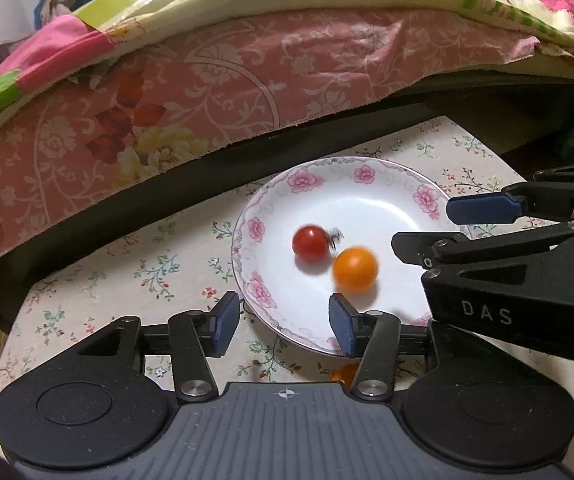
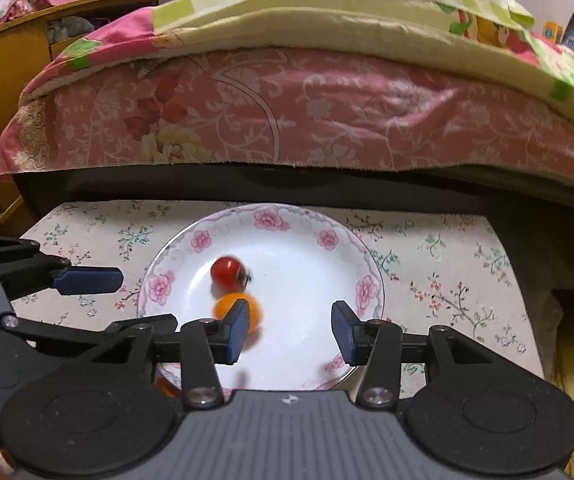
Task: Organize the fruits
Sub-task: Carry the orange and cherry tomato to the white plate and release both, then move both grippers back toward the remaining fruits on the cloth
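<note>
1. Small red cherry tomato (image 2: 227, 271) and blurred round orange tomato (image 2: 239, 312) lie touching, centre-left in the white flower-rimmed porcelain plate (image 2: 307, 240).
2. Right gripper (image 2: 289, 330) is spread and empty, with the orange tomato beside its left pad.
3. Left gripper (image 1: 283, 322) is spread and empty at the plate's near rim; another orange fruit (image 1: 345, 372) hides beneath it.

I see a small table (image 2: 447, 248) covered by a cream cloth (image 1: 99, 300) printed with little flowers; the cloth reaches every edge I can make out. A white plate (image 2: 329, 240) with pink flowers round its rim sits directly on the cloth, near the far edge and roughly central across the table. Just off the plate's near rim, something small and orange (image 1: 345, 372) lies on the cloth, mostly hidden, so I cannot tell what it is. The bed (image 2: 287, 120) rises just behind the table's far edge.
</note>
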Tool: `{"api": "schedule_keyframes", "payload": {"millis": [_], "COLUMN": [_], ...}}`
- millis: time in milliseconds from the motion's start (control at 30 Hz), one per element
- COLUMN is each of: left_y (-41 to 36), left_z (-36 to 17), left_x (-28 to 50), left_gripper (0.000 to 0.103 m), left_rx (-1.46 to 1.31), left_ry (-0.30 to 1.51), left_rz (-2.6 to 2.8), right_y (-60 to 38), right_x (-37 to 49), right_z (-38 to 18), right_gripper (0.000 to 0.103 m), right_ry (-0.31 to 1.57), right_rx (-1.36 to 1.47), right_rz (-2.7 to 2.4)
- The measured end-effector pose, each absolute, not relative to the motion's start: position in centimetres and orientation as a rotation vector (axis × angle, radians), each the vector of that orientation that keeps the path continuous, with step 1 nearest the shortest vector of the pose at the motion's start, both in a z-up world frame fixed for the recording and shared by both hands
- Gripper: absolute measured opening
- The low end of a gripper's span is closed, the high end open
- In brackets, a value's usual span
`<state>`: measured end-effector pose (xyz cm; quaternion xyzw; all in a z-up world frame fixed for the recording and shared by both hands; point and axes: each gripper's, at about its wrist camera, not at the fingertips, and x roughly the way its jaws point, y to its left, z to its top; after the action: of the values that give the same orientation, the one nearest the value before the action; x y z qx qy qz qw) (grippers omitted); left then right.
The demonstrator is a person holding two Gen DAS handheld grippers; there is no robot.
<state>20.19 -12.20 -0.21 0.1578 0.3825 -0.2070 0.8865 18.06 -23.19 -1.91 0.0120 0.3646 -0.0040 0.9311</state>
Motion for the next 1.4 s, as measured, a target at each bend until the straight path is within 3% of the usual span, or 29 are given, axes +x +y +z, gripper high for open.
{"api": "schedule_keyframes", "payload": {"millis": [567, 1400], "left_y": [-8.6, -6.2], "left_z": [2.4, 0.6], "left_x": [14.7, 10.0], "left_gripper": [0.068, 0.072], "left_rx": [0.333, 0.353], "left_ry": [0.785, 0.859], "left_rz": [-0.429, -0.434], "right_y": [-19.5, -16.6], "right_x": [12.3, 7.0], "right_z": [0.2, -1.2], "right_gripper": [0.045, 0.046], "right_ry": [0.767, 0.871], "right_rx": [-0.064, -0.100], "right_rz": [-0.014, 0.009]}}
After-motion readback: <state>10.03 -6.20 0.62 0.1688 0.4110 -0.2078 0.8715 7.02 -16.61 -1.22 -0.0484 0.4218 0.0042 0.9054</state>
